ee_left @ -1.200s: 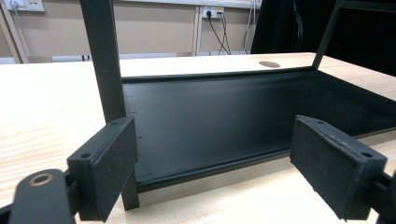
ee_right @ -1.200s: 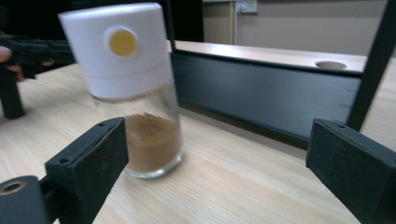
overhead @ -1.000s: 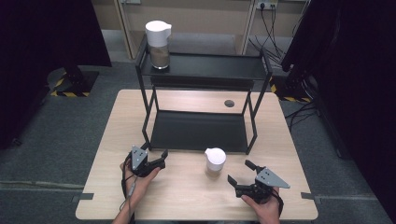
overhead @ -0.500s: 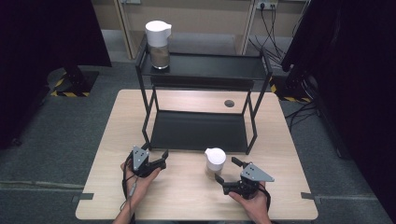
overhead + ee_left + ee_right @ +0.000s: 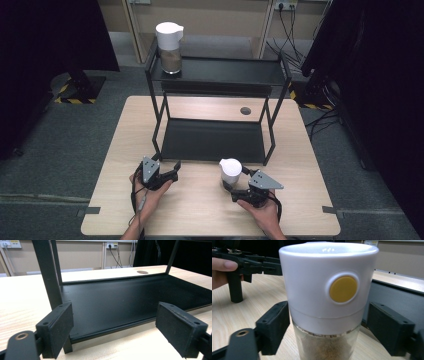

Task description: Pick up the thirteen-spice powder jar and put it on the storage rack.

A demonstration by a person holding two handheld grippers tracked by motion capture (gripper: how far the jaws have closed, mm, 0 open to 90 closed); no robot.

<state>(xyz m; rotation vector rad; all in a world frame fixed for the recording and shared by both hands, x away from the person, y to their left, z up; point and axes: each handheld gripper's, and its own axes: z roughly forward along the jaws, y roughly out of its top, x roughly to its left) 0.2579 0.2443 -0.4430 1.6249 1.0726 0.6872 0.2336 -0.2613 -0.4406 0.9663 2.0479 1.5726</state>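
A glass jar (image 5: 230, 171) with a white lid stands on the table before the rack's front edge. In the right gripper view the jar (image 5: 329, 290) shows a yellow button on its lid and brown powder inside. My right gripper (image 5: 236, 182) (image 5: 329, 326) is open, one jaw on each side of the jar, a small gap showing. My left gripper (image 5: 171, 169) (image 5: 115, 330) is open and holds nothing, resting on the table facing the rack's lower shelf (image 5: 130, 300). A second white-lidded jar (image 5: 169, 45) stands on the top shelf at the left.
The black two-tier rack (image 5: 220, 75) takes up the table's middle and back. A round hole (image 5: 245, 110) sits in the tabletop behind it. My left gripper (image 5: 254, 263) shows across the table beyond the jar. Bare wood lies between the two hands.
My right gripper has moved left and forward to the jar on the table, so its jaws now flank it. The left gripper has stayed in place.
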